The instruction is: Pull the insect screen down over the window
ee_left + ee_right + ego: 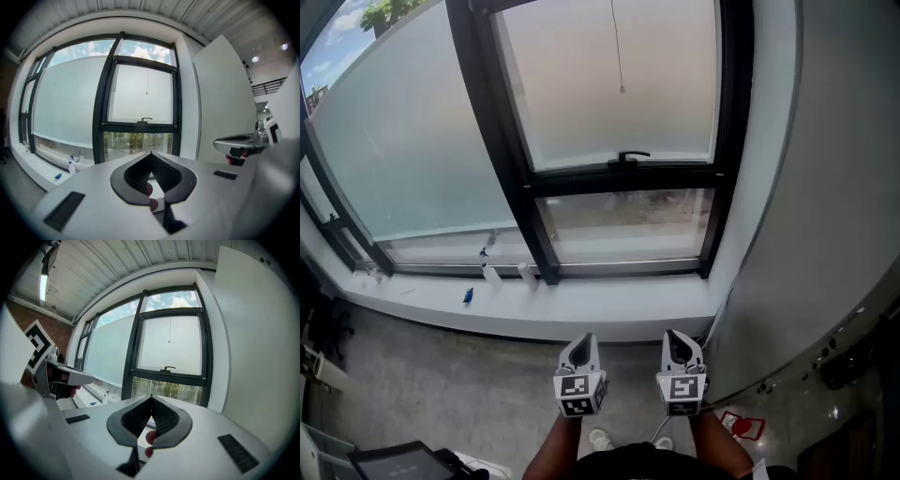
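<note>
Both tongs are closed and empty: the left gripper [580, 343] and the right gripper [680, 337] are held low, just in front of the window sill [609, 307] and well apart from the glass. The pull cord [619, 56] hangs free at the middle of the upper pane [675, 84], above the handle [628, 156]. The insect screen appears still rolled up at the window's top edge. Judged not yet begun: reaching, gripping the cord and pulling all remain.

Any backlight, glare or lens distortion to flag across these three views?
Head view: the bright window backlights the scene, the floor is darker, the left gripper and right gripper are sharp. Left gripper view: heavy fisheye, black corners, the window frame bows. Right gripper view: same fisheye; the ceiling lamp glares at top left.
</note>
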{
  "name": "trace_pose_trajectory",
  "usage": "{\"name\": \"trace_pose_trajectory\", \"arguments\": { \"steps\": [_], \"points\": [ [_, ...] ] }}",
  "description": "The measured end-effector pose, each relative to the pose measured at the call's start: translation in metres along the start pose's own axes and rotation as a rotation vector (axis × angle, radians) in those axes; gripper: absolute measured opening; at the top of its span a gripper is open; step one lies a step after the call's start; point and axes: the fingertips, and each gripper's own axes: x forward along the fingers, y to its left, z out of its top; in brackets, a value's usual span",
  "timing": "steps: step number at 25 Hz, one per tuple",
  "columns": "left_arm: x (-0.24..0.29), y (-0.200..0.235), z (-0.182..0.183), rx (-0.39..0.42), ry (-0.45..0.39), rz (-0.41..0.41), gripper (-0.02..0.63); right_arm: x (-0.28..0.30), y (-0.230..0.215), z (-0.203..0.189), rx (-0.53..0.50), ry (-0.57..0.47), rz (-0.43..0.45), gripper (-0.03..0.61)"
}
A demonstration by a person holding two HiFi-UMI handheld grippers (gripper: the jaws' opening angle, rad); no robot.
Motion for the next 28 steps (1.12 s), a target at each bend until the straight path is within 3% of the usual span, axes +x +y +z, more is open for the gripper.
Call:
{"name": "trace_pose_trajectory", "arguments": {
  "steps": [16, 23, 28],
  "points": [
    [0.004, -0.015, -0.014, 0.031, 0.010, -0.065, 0.003, -0.003, -0.001, 0.005, 0.042, -0.047, -0.013, 0.003],
    [0.004, -0.018, -0.013, 0.033, 0.021, -0.071, 0.003, -0.005, -0.008, 0.006, 0.035, -0.015, -0.032, 0.003],
    [-0.007, -0.026, -0.011, 0.041, 0.019, -0.063, 0.003, -0.015, -0.003, 0.012, 0.050, -0.066, 0.023, 0.003]
  ]
}}
